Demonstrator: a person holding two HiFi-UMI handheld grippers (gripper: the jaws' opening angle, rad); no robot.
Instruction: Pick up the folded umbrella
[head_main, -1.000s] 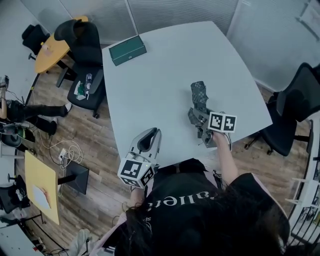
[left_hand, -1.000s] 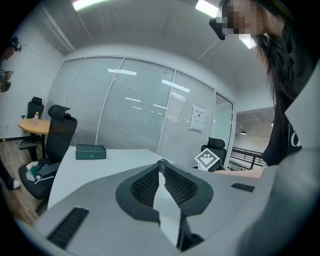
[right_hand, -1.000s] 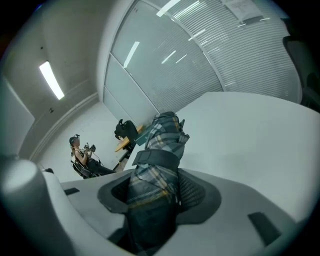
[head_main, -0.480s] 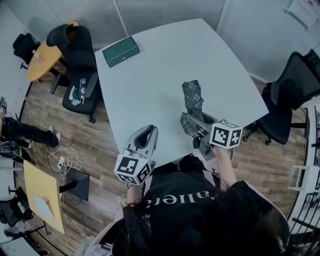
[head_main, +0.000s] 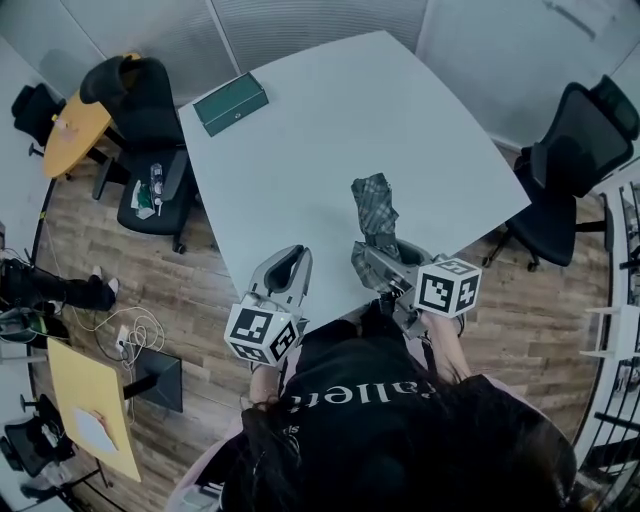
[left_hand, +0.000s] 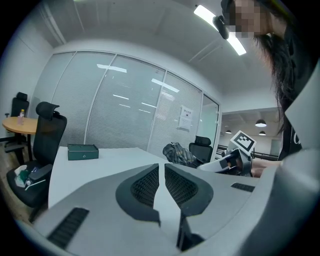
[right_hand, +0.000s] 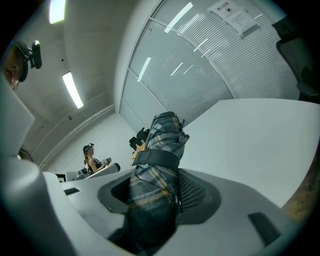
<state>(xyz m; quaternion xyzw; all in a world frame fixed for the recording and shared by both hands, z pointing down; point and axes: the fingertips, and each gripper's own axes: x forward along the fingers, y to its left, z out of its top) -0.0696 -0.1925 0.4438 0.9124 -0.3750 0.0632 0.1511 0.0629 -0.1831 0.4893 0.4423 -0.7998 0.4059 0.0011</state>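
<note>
Slipping is the main risk: the right claw (head_main: 372, 262) is clamped on one end of the folded umbrella (head_main: 375, 200), so most of its length sticks out past the jaws unsupported, and the plaid fabric is soft and loose (pads probably bite cloth more than the hard core). A quick swing or wrist roll could pivot the bundle in the pads or let it slide out and drop onto the worktop (head_main: 300, 150). The free end could also clip the worktop if the claw dips. The strap (right_hand: 157, 157) around the bundle looks fastened; if it pops, the canopy would flop open and shift the weight. The umbrella sits at the near right part of the worktop, and in the right gripper view its far end pokes up against the glass wall, so it appears clear of the surface, though the head view can't confirm that. Pose: the right hand is held close in front of the person's torso, claw aimed away and slightly down, marker cube (head_main: 447, 287) on top. The left claw (left_hand: 161, 175) hangs near the worktop's near edge, well apart from the umbrella, jaws together bar a thin slit, nothing between them, pointing roughly level across toward the green box (head_main: 231, 103).
</note>
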